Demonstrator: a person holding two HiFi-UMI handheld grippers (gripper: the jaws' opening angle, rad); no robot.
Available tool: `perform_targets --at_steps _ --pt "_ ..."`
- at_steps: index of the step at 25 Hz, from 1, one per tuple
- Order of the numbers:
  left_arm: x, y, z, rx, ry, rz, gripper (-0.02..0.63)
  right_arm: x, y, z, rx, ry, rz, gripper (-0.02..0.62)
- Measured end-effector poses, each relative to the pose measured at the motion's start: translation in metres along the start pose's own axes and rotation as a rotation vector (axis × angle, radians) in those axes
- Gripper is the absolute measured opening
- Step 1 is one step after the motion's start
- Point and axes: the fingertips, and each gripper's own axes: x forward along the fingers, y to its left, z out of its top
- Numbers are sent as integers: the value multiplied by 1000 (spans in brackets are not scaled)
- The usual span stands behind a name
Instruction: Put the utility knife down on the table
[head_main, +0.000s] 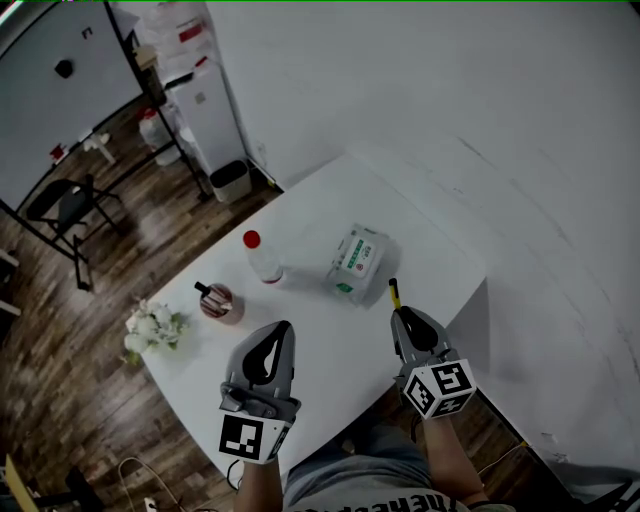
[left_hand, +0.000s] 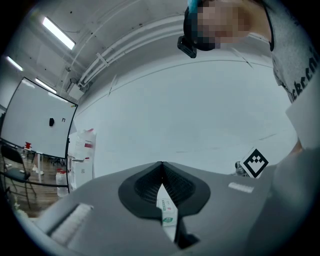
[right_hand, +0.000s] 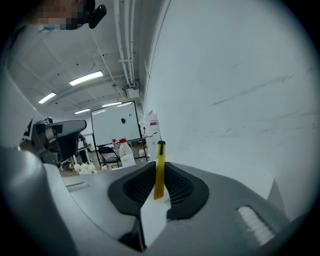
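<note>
White table (head_main: 335, 335) on wood floor (head_main: 60, 330); right hand-held gripper (right_hand: 160, 167) clamps yellow utility knife (right_hand: 160, 152); left hand-held gripper (left_hand: 161, 165) clenched, empty.

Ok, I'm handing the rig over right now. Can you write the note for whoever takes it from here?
Right hand-held gripper: shut on the yellow utility knife, which sticks out past the jaws, pointing away from the person.
Left hand-held gripper: shut, nothing in it, over the near side of the table.
Things: the knife is held by the table's right edge, close to the wipes pack. A red-capped bottle stands further left.
Done: the knife is gripped.
Left: it is not yet on the table. Lower it onto a bare patch, open the jaws, draw back.
</note>
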Motion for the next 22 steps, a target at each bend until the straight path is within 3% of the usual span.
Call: perform_targets --at_steps 22 --pt "10 -4 -13 6 39 48 17 26 -27 -64 0 194 19 54"
